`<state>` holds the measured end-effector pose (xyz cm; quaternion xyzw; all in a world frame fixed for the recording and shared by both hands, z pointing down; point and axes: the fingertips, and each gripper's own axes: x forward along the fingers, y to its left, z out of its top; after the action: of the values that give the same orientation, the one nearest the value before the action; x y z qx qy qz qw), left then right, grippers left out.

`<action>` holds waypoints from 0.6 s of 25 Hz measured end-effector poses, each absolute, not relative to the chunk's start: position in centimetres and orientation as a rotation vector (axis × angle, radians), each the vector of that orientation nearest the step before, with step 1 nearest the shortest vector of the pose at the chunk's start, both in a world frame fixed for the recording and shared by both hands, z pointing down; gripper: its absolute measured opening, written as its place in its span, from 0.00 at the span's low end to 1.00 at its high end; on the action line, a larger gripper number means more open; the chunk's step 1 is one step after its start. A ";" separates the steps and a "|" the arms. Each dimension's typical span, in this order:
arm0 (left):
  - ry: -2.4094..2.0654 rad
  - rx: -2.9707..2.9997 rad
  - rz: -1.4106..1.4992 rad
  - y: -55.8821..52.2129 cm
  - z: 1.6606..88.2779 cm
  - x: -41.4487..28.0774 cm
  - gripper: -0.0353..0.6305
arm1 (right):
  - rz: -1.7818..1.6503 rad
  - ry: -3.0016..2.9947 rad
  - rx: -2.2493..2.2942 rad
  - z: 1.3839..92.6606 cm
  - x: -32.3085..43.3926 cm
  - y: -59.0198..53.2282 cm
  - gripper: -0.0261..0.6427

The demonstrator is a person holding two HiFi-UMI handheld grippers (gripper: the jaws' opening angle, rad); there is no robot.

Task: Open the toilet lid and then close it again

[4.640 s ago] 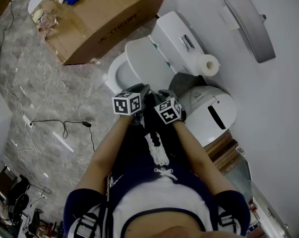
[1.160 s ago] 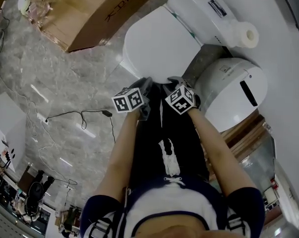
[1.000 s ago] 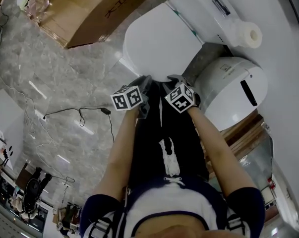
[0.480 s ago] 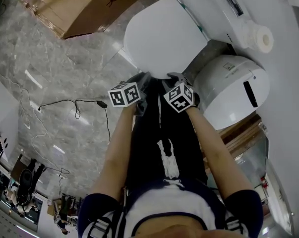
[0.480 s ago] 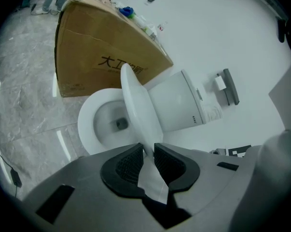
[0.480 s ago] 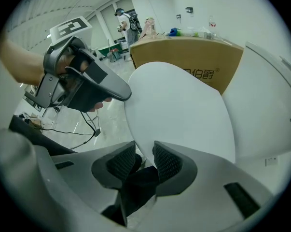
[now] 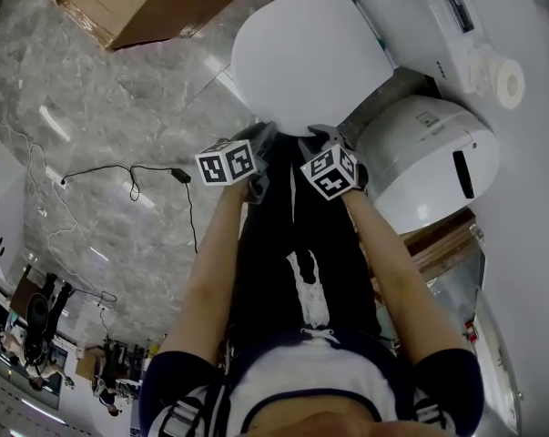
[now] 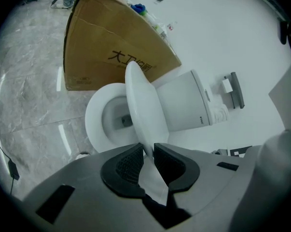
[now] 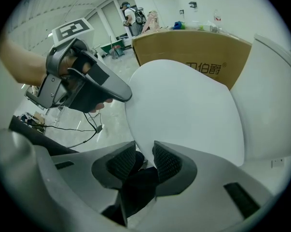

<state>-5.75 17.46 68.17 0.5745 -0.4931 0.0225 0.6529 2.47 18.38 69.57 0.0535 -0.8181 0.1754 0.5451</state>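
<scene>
The white toilet lid (image 7: 310,53) is tilted partway between upright and flat, and hides the bowl in the head view. In the left gripper view the lid (image 8: 143,110) stands edge-on above the open seat and bowl (image 8: 99,124). My left gripper (image 7: 260,135) is shut on the lid's front rim, with the rim pinched between its pads (image 8: 148,156). My right gripper (image 7: 318,135) holds the same rim just to the right. The lid (image 9: 184,110) fills the right gripper view, and its edge runs down between the jaws (image 9: 144,161). The left gripper's body (image 9: 82,86) shows there too.
The white tank (image 7: 411,16) stands behind the lid, with a paper roll (image 7: 506,85) at its side. A white domed bin (image 7: 429,162) is on the right, close to my right arm. A cardboard box (image 7: 156,3) stands left of the toilet. A black cable (image 7: 133,176) lies on the marble floor.
Several seconds ago the lid leaned back on the tank with the bowl showing. It has since tipped forward over the bowl. In the last second both grippers sank a little with it.
</scene>
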 end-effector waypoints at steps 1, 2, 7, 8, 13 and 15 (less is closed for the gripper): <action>-1.119 1.300 0.049 17.6 68.4 -5.8 0.17 | 0.417 -1.938 0.124 69.8 2.4 18.5 0.19; -1.120 1.296 0.050 17.7 68.7 -5.8 0.17 | 0.417 -1.936 0.121 70.0 2.4 18.6 0.19; -1.111 1.298 0.064 18.0 70.0 -6.0 0.17 | 0.426 -1.929 0.105 71.1 2.3 18.9 0.19; -1.112 1.292 0.067 18.2 70.2 -6.0 0.17 | 0.428 -1.930 0.103 71.2 2.3 19.0 0.19; -1.121 1.263 0.049 18.3 71.3 -6.4 0.17 | 0.424 -1.935 0.101 72.1 2.0 19.0 0.19; -1.124 1.246 0.034 18.4 71.7 -6.6 0.17 | 0.418 -1.931 0.096 72.5 1.8 19.2 0.19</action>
<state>-6.58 18.42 71.73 0.5524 -0.4981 0.0151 0.6682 1.83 19.21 72.50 0.0407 -0.8155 0.1767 0.5496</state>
